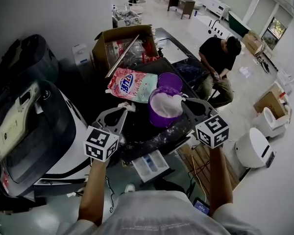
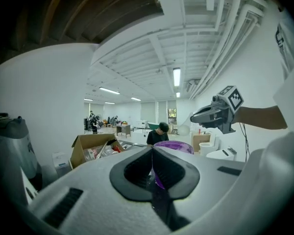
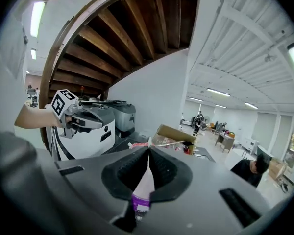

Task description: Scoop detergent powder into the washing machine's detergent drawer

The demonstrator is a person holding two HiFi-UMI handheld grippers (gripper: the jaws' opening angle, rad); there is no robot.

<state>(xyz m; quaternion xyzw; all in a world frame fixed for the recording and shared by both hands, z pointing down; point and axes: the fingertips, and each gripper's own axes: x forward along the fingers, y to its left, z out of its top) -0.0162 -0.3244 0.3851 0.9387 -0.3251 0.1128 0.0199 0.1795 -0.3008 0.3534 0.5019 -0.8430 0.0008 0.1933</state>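
1. My right gripper (image 3: pixel 148 153) is clamped shut on the handle of the scoop (image 3: pixel 142 190). The grip needs to be firm so that a loaded bowl cannot twist.
2. The scoop end sits in the powder (image 1: pixel 164 106) inside the purple tub (image 1: pixel 158 120). I should dig shallow and lift level.
3. My left gripper (image 1: pixel 125 110) is closed with nothing between its jaws, just left of the tub. I judge that it should brace the tub wall.
4. The drawer (image 1: pixel 151 163) stands open below the worktop, nearer to me. I should carry the scoop low and slow, then tip it over a compartment.
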